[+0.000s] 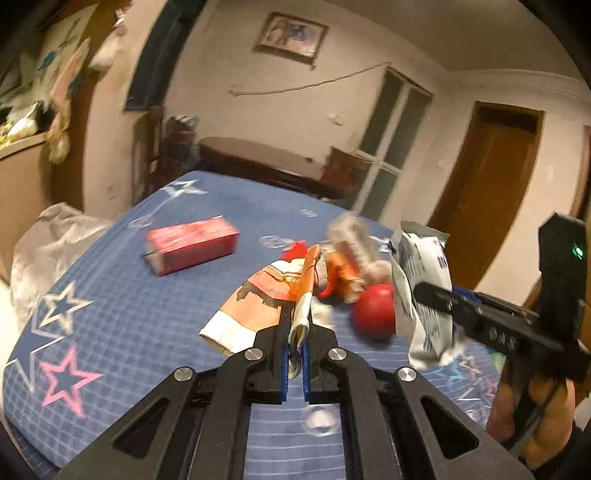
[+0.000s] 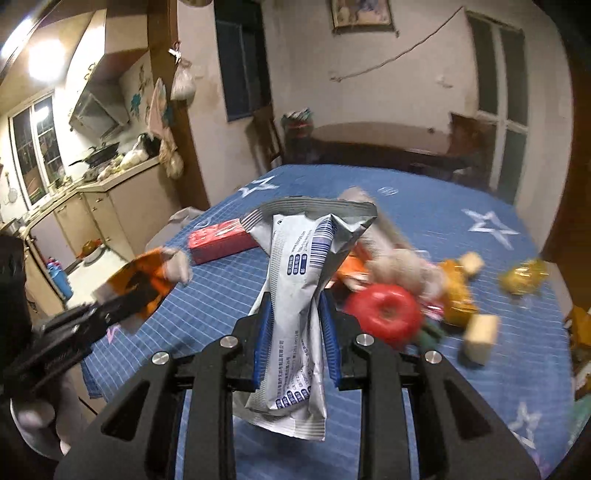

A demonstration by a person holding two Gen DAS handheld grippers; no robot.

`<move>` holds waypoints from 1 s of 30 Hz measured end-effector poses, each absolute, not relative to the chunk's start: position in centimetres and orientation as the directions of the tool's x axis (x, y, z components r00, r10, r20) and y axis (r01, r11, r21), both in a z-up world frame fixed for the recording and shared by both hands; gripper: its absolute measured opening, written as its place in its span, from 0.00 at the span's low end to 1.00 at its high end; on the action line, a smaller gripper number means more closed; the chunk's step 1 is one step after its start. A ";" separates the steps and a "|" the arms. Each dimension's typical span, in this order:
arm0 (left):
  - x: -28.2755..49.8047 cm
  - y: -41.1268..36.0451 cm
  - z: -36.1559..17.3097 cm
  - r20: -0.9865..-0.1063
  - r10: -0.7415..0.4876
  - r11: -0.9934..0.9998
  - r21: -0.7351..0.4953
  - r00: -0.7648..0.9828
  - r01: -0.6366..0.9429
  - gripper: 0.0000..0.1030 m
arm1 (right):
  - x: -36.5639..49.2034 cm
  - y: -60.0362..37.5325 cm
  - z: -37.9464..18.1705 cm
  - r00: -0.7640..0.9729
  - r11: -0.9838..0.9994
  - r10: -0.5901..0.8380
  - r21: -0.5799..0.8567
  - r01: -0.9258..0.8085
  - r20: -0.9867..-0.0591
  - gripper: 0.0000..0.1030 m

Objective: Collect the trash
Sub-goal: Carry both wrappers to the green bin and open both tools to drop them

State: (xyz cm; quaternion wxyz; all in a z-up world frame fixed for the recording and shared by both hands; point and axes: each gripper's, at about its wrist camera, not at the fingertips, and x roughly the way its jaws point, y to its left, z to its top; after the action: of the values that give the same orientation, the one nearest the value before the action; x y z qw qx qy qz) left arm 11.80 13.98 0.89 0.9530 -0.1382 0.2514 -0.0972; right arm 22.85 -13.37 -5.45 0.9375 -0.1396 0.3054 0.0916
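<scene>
Blue star-printed cloth (image 1: 122,295) covers the worktop (image 2: 443,221) in a dim room with a kitchen counter (image 2: 92,184) off to the left. Nearest, the left tool (image 1: 295,325) is clamped on an orange snack wrapper (image 1: 258,299), which is pinched edge-on between its blue pads and lifted above the cloth. To its right, the right tool (image 2: 295,321) is closed on a crumpled white-and-silver packet (image 2: 299,280) with blue print, held upright above the worktop. Just beyond the packet lies a red apple-like ball (image 2: 384,314), beside a blurred heap of orange and beige scraps (image 2: 402,273), whose pieces I cannot tell apart. Two pale blocks (image 2: 480,332) and a yellow crinkled wrapper (image 2: 521,278) lie to the right. Farther left, a red carton (image 1: 192,243) rests on its side. A framed picture (image 1: 290,35) hangs on the far wall, right of it a brown door (image 1: 491,195).
</scene>
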 end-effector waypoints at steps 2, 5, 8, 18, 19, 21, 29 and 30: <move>12.1 11.9 1.6 -0.441 -0.292 0.938 -0.308 0.849 0.162 0.06 | 21.2 -14.7 -4.5 0.818 0.948 0.061 -0.224 -0.227 -0.572 0.23; 12.3 8.1 2.7 -0.418 -0.352 0.922 -0.306 0.837 0.235 0.06 | 19.4 -17.2 -3.0 0.845 0.954 0.013 -0.246 -0.170 -0.534 0.23; 12.7 3.9 3.8 -0.398 -0.414 0.901 -0.307 0.819 0.306 0.06 | 17.9 -19.5 -1.8 0.863 0.962 -0.042 -0.254 -0.102 -0.503 0.24; 14.1 -11.0 6.6 -0.363 -0.627 0.778 -0.323 0.689 0.538 0.06 | 11.8 -30.8 3.9 0.878 0.951 -0.259 -0.268 0.157 -0.403 0.24; 14.1 -12.6 6.8 -0.363 -0.646 0.763 -0.324 0.672 0.559 0.06 | 11.3 -31.6 4.3 0.875 0.947 -0.276 -0.267 0.177 -0.398 0.24; 13.9 -15.7 7.0 -0.364 -0.683 0.730 -0.329 0.633 0.599 0.06 | 9.9 -34.2 5.5 0.864 0.935 -0.326 -0.268 0.234 -0.383 0.24; 14.5 -28.1 6.0 -0.410 -0.778 0.615 -0.345 0.475 0.709 0.06 | 6.0 -43.3 7.4 0.782 0.880 -0.474 -0.240 0.409 -0.404 0.24; 14.6 -29.7 5.7 -0.420 -0.788 0.599 -0.355 0.449 0.718 0.06 | 5.6 -44.5 7.2 0.769 0.873 -0.488 -0.237 0.426 -0.414 0.24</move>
State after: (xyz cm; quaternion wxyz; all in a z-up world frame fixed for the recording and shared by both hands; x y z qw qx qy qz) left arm 14.60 -29.68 5.70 0.8490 -0.0627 0.2803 -0.4435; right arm 5.65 -44.46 7.22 0.9382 -0.0646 0.2373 -0.2435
